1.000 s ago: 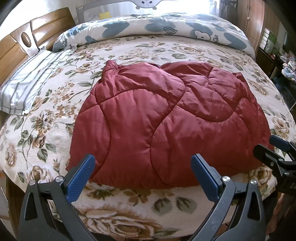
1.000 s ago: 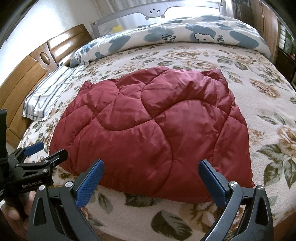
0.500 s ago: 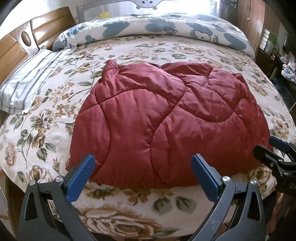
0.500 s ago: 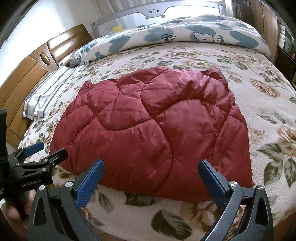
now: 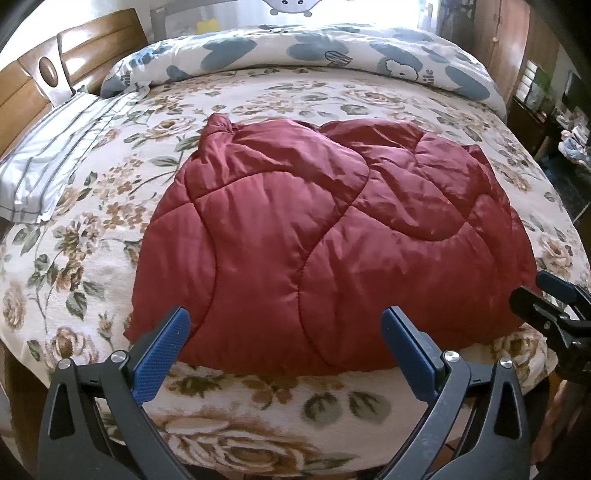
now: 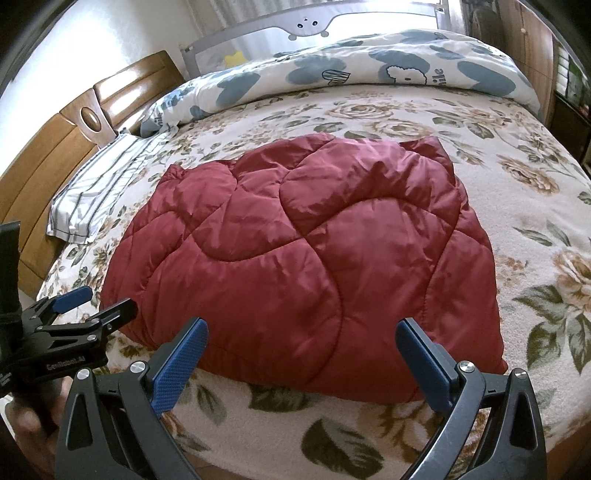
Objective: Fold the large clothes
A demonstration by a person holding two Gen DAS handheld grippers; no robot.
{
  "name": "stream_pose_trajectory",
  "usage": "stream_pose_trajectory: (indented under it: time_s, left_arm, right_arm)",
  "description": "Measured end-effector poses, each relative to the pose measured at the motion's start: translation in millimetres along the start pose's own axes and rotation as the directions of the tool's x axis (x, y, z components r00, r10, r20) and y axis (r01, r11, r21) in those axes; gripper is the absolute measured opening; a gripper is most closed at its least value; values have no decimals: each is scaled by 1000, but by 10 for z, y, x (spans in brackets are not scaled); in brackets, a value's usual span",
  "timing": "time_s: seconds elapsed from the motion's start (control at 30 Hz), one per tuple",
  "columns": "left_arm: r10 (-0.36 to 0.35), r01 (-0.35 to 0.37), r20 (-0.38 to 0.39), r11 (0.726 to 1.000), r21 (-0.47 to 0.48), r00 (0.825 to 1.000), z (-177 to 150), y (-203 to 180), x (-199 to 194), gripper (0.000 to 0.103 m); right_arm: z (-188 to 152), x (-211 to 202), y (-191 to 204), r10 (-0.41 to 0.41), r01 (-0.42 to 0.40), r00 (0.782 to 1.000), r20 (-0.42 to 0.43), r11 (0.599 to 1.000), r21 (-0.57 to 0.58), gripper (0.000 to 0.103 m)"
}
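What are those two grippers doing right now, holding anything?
Left gripper: open, holding nothing, just short of the red quilted jacket.
Right gripper: open, holding nothing.

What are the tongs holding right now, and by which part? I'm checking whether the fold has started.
Nothing is held. The left tongs and the right tongs both stand open, short of the red quilted jacket on the bed.

Daylight from far window point(image 5: 388, 14), blown-out glare there; sharp centre, strong fisheye bending, dark vignetted corners.
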State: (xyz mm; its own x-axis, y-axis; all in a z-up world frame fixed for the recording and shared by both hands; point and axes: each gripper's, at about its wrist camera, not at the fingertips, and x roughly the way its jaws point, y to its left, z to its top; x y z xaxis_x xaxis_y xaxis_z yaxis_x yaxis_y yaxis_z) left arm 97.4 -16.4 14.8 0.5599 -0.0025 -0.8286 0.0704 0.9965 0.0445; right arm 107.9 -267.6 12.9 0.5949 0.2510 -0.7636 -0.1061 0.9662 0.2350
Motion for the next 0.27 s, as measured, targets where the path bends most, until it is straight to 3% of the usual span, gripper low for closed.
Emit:
stream_pose_trajectory:
  time_s: [0.27]
  left_arm:
    - [4,-4,2,1000,18,1000,-12,-25,33,103]
  right_arm:
    - [-14,-14,0,5,-5,1000,-2,1000,3,102]
